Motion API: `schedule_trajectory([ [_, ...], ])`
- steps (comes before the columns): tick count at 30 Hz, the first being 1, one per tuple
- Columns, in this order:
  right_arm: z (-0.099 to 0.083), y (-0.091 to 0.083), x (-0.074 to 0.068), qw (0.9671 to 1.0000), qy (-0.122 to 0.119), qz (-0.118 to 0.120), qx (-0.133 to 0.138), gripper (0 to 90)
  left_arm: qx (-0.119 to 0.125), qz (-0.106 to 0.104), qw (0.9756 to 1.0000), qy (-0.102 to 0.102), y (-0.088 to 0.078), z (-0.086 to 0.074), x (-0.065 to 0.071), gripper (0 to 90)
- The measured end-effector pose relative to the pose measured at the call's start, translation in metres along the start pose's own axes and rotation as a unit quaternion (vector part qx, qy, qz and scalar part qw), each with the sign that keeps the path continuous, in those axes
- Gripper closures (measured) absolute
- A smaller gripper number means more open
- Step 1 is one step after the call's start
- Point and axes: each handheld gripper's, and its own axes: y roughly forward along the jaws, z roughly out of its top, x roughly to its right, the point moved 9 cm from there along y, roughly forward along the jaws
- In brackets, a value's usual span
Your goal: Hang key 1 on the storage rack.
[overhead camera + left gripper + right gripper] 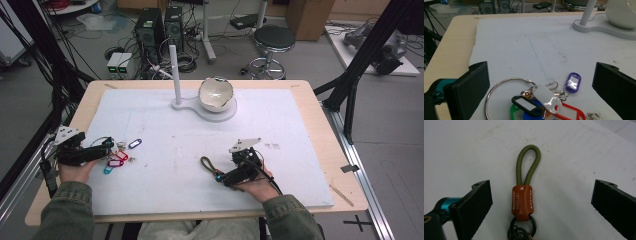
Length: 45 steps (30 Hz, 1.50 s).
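While both grippers stand open, I judge the step as pre-grasp. My right gripper (220,176) brackets the olive cord key strap (523,188), lying flat near centre on the white mat (200,145); my left gripper (107,145) faces the key-tag ring (536,100) at the mat's left. Next: close squarely on the leather tab. Open room lies far; the bowl stand (207,107) is well apart.

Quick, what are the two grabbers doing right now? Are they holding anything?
Left gripper: open, holding nothing, jaws either side of the key ring bunch.
Right gripper: open, holding nothing, jaws either side of the green cord keychain.
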Motion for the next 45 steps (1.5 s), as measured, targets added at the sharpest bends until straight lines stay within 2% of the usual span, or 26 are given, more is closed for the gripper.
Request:
schedule_trajectory([
  [9, -0.003, 0.005, -0.006, 0.9998, -0.008, 0.006, -0.015, 7.6, -0.001, 0.000, 1.0000, 0.002, 0.000, 0.000, 0.000, 1.7],
  [11, -0.005, 0.006, -0.007, 0.9995, -0.009, 0.016, -0.027, 16.6, -0.001, 0.000, 1.0000, 0.003, 0.000, 0.000, 0.000, 1.7],
  [17, -0.009, 0.008, -0.009, 0.9987, -0.006, 0.021, -0.045, 24.3, -0.001, 0.000, 1.0000, 0.001, 0.001, -0.001, 0.000, 1.7],
  [18, -0.010, 0.009, -0.009, 0.9986, -0.009, 0.016, -0.050, 27.8, -0.001, 0.000, 1.0000, 0.001, 0.001, 0.000, 0.000, 1.7],
  [20, -0.010, 0.009, -0.009, 0.9986, -0.009, 0.014, -0.051, 29.0, -0.001, 0.000, 1.0000, 0.001, 0.001, -0.001, 0.000, 1.7],
  [26, -0.009, 0.008, -0.008, 0.9989, -0.008, 0.013, -0.045, 39.6, -0.003, -0.001, 1.0000, 0.001, 0.001, -0.001, 0.001, 1.7],
  [30, -0.011, 0.009, -0.010, 0.9984, -0.005, 0.010, -0.055, 47.1, -0.004, -0.001, 1.0000, 0.002, 0.001, -0.001, 0.000, 1.7],
  [31, -0.010, 0.009, -0.010, 0.9984, -0.014, 0.010, -0.053, 49.0, -0.004, -0.001, 1.0000, 0.002, 0.001, -0.001, 0.000, 1.7],
  [35, -0.011, 0.012, -0.014, 0.9979, -0.019, 0.006, -0.063, 58.3, -0.006, -0.002, 1.0000, 0.002, 0.002, -0.002, 0.000, 1.7],
  [36, -0.011, 0.012, -0.014, 0.9979, -0.019, 0.006, -0.063, 58.3, -0.007, -0.003, 1.0000, 0.003, 0.002, -0.002, 0.000, 1.7],
  [38, -0.010, 0.015, -0.015, 0.9974, -0.029, -0.006, -0.066, 66.4, -0.007, -0.002, 1.0000, 0.003, 0.002, -0.002, 0.000, 1.7],
  [45, -0.010, 0.014, -0.017, 0.9973, -0.024, -0.001, -0.069, 69.2, -0.008, -0.003, 1.0000, 0.004, 0.002, -0.002, 0.001, 1.7],
])
